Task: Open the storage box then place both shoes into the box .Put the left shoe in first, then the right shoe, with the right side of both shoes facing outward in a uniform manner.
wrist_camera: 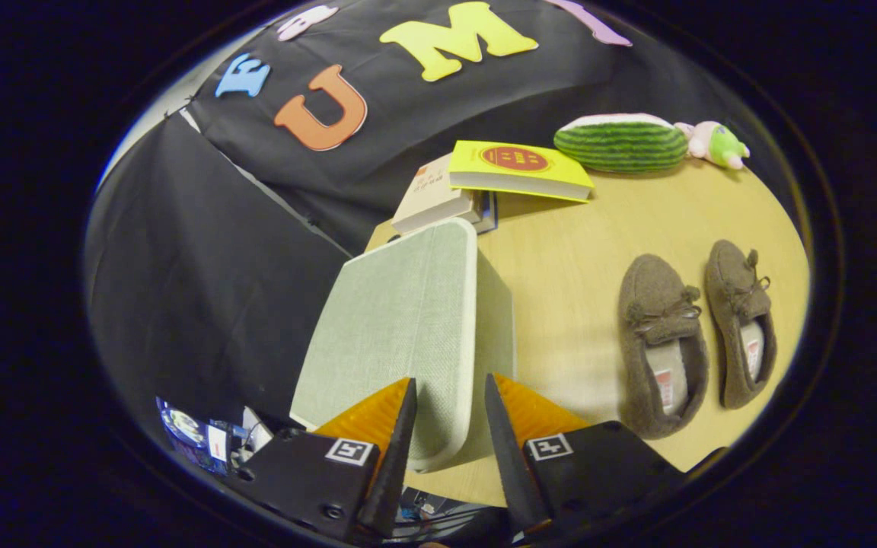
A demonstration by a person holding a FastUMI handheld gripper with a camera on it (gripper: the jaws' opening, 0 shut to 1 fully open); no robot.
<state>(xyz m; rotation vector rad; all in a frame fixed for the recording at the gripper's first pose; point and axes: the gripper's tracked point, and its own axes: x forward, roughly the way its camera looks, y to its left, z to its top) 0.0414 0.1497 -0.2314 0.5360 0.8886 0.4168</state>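
**Approach to the closed storage box, before the lid is opened**

The pale wooden bench (560, 251) carries every object of the task. Largest upon it is the light green fabric-covered storage box (408, 320), rectangular with rounded corners, standing at the near corner of the bench with its lid down. Its near edge lies between and just beyond the fingers. To the box's right, well apart from it, the two brown felt moccasin shoes sit side by side with toes pointing away: the shoe nearer the box (663, 342) and the shoe farther from it (739, 320). Each has a small bow on the upper and a pale insole. Behind the box lies a stack of books (484, 179), the uppermost yellow. Farther back rest a striped green watermelon-shaped plush (621, 143) and a small pink and green soft toy (716, 144).

The gripper (450, 388) has its fingers moderately parted; they hold nothing and bracket the box's near corner without evident contact.

Judged from this arrangement, the opening step is in hand and no shoe has been placed. The next move calls for catching the lid's edge and lifting it clear, so the interior is open for the left shoe.
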